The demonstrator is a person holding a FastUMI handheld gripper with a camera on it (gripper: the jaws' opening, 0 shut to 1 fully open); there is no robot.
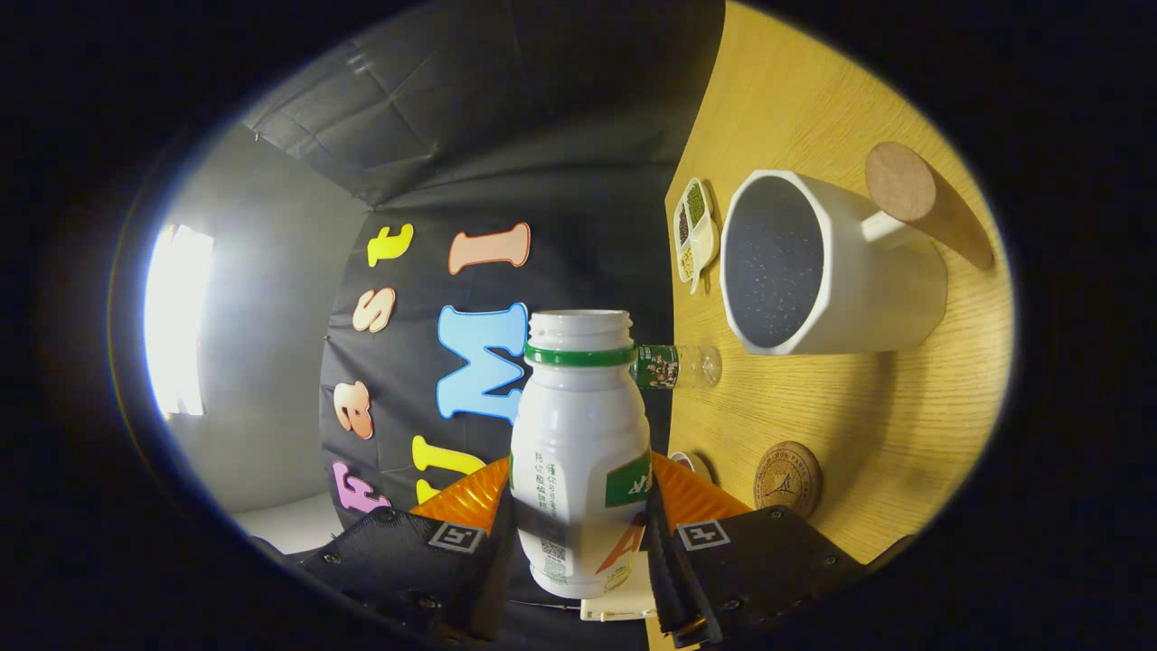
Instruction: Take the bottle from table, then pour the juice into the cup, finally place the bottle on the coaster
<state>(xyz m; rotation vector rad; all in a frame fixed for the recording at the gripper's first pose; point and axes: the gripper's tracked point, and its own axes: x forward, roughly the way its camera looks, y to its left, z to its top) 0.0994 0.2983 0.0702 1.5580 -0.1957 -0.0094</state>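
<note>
Glossy smooth plastic bottle (pixel 578 452) betw fingers, matt ceramic-looking cup (pixel 827 267) beyond w/ wood handle, wood-grain table (pixel 904 407), cork-like coaster (pixel 787 477) just ahead

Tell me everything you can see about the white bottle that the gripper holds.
The bottle is white, glossy plastic by its look, with a green ring under its threaded neck and a printed label on its body. Its cap is off and the mouth is open. It sits between the two fingers of the gripper, which press on its lower sides. In this rolled view its mouth points away from the fingers, at about the height of the white cup standing on the wooden table.
</note>
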